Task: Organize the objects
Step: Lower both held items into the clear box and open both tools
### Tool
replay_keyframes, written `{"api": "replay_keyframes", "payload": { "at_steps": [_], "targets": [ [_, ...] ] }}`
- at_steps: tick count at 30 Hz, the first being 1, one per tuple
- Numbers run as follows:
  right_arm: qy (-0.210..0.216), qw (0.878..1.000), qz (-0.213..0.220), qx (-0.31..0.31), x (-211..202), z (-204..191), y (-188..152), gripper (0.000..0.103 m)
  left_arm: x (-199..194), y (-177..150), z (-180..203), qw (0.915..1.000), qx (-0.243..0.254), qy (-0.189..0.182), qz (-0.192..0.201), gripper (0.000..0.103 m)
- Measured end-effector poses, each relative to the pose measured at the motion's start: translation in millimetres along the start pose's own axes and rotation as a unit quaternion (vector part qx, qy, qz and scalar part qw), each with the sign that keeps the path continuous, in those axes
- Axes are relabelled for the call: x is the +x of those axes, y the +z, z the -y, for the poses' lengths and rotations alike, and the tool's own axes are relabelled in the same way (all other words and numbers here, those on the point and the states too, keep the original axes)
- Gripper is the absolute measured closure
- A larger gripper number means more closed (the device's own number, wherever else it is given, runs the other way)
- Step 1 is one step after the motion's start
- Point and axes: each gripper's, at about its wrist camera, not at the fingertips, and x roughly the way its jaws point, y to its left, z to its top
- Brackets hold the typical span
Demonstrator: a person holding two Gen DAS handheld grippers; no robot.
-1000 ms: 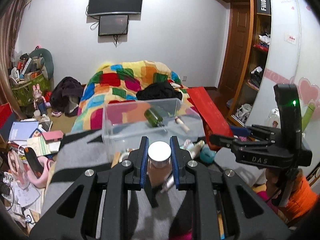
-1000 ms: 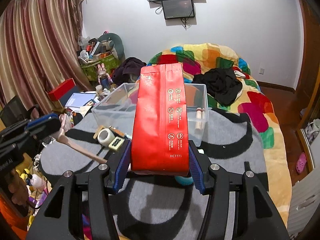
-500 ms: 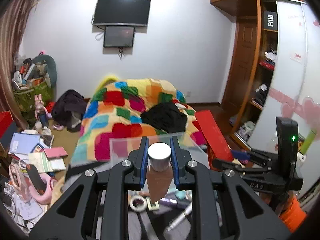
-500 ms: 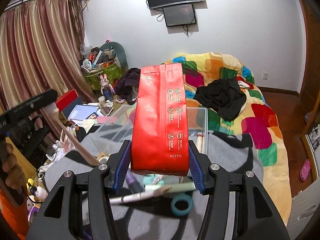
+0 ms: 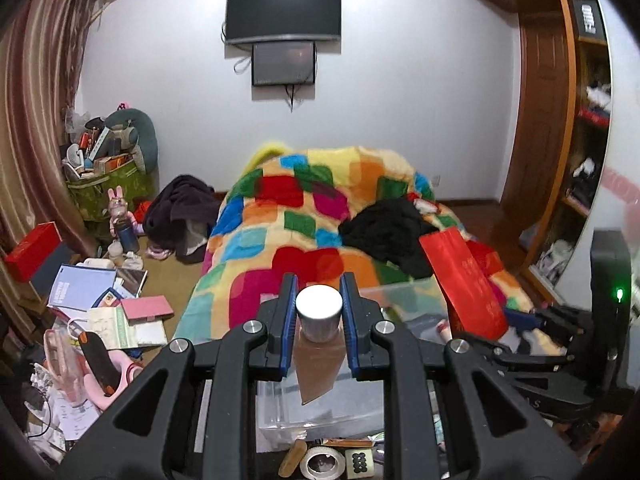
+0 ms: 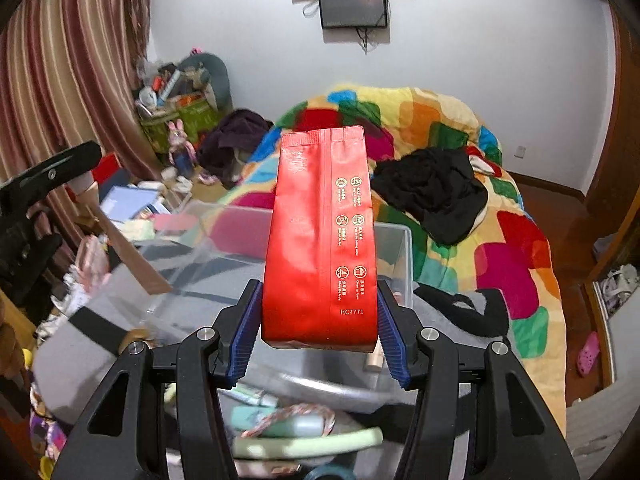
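My left gripper (image 5: 319, 316) is shut on a tan bottle with a silver cap (image 5: 319, 314), held over the clear plastic bin (image 5: 320, 408). My right gripper (image 6: 319, 334) is shut on a tall red foil pouch (image 6: 322, 240), upright above the same clear bin (image 6: 394, 248). In the left wrist view the red pouch (image 5: 464, 280) and right gripper (image 5: 560, 344) appear at the right. In the right wrist view the left gripper (image 6: 48, 176) shows at the left edge with the tan bottle (image 6: 120, 248) slanting below it.
The bin sits on a grey and black blanket (image 6: 452, 312). A tape roll (image 5: 322, 462) and small items lie before the bin. Tubes and a string-wrapped thing (image 6: 288, 424) lie near the right gripper. Behind are a patchwork quilt (image 5: 320, 216), black clothes (image 5: 384, 228) and floor clutter (image 5: 92, 292).
Both grippers have moved forward over the blanket with their loads, to above the bin. The bin has come closer and lower in both views. Neither grip has changed.
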Motion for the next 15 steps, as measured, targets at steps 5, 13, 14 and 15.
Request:
{"api": "replay_keyframes", "payload": {
  "at_steps": [5, 13, 14, 15],
  "targets": [
    [0.013, 1.000, -0.029, -0.002, 24, 2, -2, 0.052, 25, -18, 14, 0.9986, 0.014, -0.022, -0.046, 0.083],
    [0.035, 0.997, -0.057, -0.025, 27, -6, -10, 0.048, 23, -27, 33, 0.9921, 0.021, -0.091, -0.084, 0.072],
    [0.035, 0.997, -0.058, -0.025, 26, -6, -10, 0.048, 20, -27, 33, 0.9916, 0.020, -0.096, -0.084, 0.070],
    [0.039, 0.997, -0.059, -0.023, 24, -4, -11, 0.046, 15, -27, 33, 0.9914, 0.018, -0.101, -0.082, 0.064]
  ]
}}
